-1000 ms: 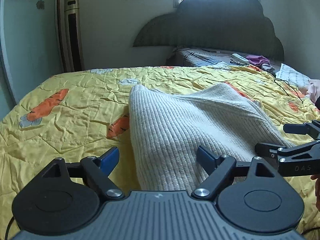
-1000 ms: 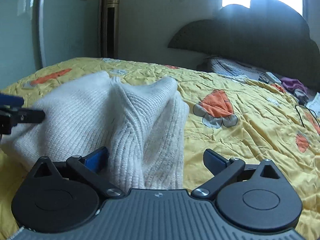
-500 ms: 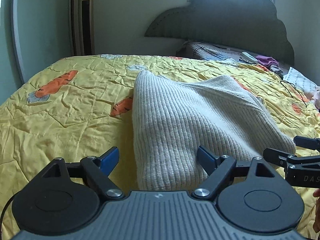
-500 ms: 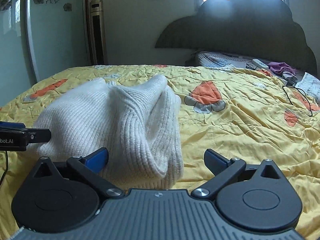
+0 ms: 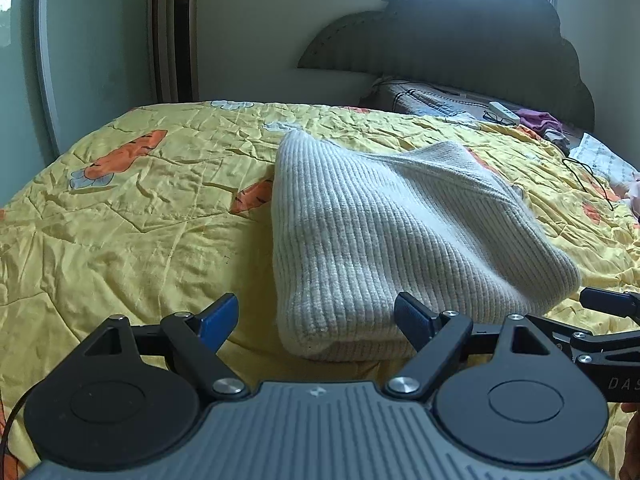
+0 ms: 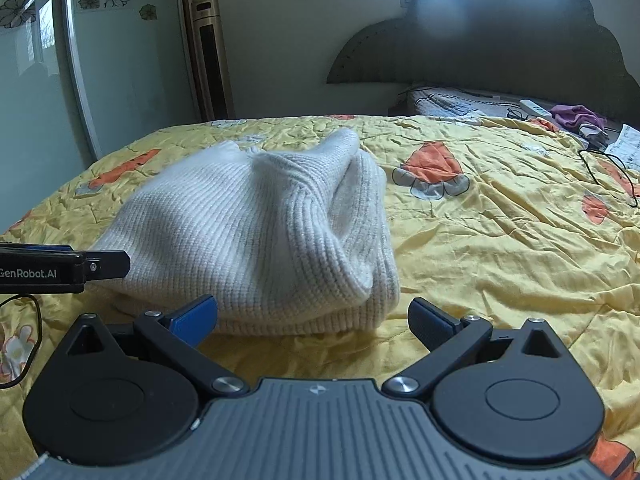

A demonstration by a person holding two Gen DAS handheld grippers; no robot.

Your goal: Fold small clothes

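Left wrist view, bottom of frame: left gripper [image 5: 316, 320] with jaws spread wide, nothing between the pads. Its blue fingertips [image 5: 218, 318] flank the near folded edge of the knit sweater [image 5: 384, 232] without pressing on it.

Right wrist view, bottom of frame: right gripper [image 6: 312, 318] likewise spread wide, holding nothing. The near hem of the sweater [image 6: 256, 232] lies just beyond and between its fingertips [image 6: 196, 316], more toward the left one; whether that tip touches the hem I cannot tell.

Each tool shows in the other's view: the right gripper at the lower right edge of the left view [image 5: 608, 312], the left gripper at the middle left edge of the right view [image 6: 60, 266], close to the sweater's side.

Mid frame: the cream ribbed sweater lies folded in a bulky mound on the yellow quilt [image 5: 120, 232], which has orange carrot prints.

Farther, right side of the frame: a black cable [image 6: 608, 176] loops on the quilt, with a purple cloth [image 6: 576, 114] beyond it.

Top of frame: dark scalloped headboard [image 5: 480, 48] under a bright window; a tall tower fan [image 5: 178, 32] at upper left.
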